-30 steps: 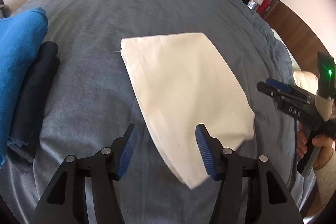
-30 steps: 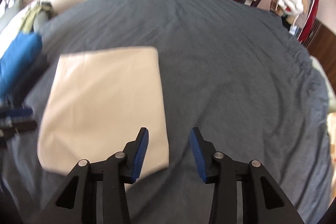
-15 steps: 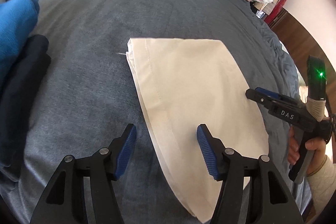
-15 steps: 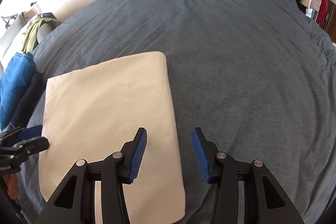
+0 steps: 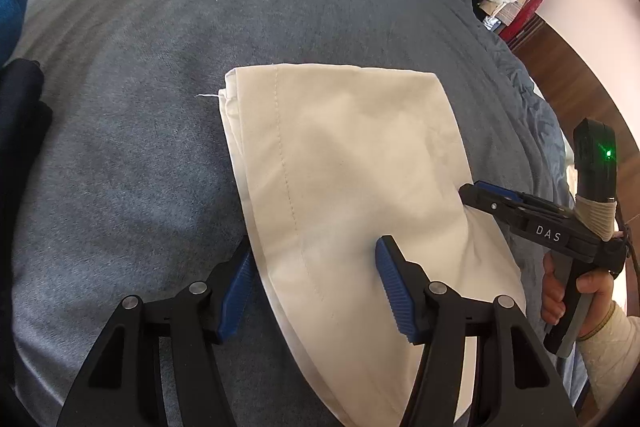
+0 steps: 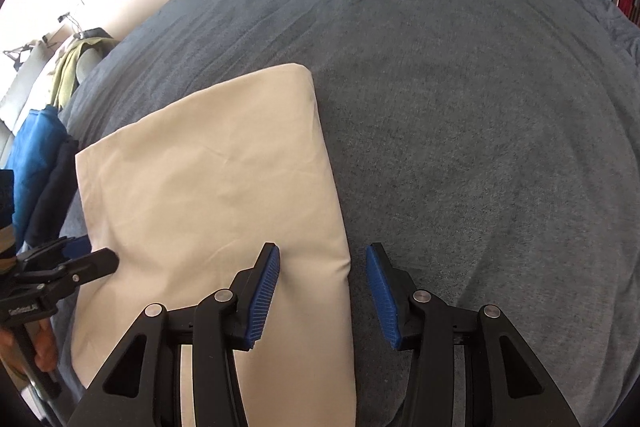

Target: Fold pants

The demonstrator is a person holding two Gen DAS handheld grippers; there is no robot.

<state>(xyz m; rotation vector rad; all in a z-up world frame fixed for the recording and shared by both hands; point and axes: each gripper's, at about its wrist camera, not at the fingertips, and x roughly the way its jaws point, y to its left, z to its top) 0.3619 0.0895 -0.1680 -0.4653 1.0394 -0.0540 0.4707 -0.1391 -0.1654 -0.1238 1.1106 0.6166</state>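
Straddling left hemmed edge of folded cream pants (image 5: 344, 163), left gripper (image 5: 314, 283) gapes, pads clear of cloth. Right gripper (image 6: 322, 291) likewise parted, astride right folded edge, nothing pinched. Pants lie flat on grey bedspread (image 6: 480, 107) ahead of both tools. Blue garment (image 6: 34, 143) far left.

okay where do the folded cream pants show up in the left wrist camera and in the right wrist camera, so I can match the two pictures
Left wrist view: the folded cream pants lie centre to lower right, stitched hem edge on their left side, between this gripper's fingers.
Right wrist view: the pants fill the lower left, their smooth folded edge on the right, between this gripper's fingers.
Shared landmark: the blue garment at the far left of both.
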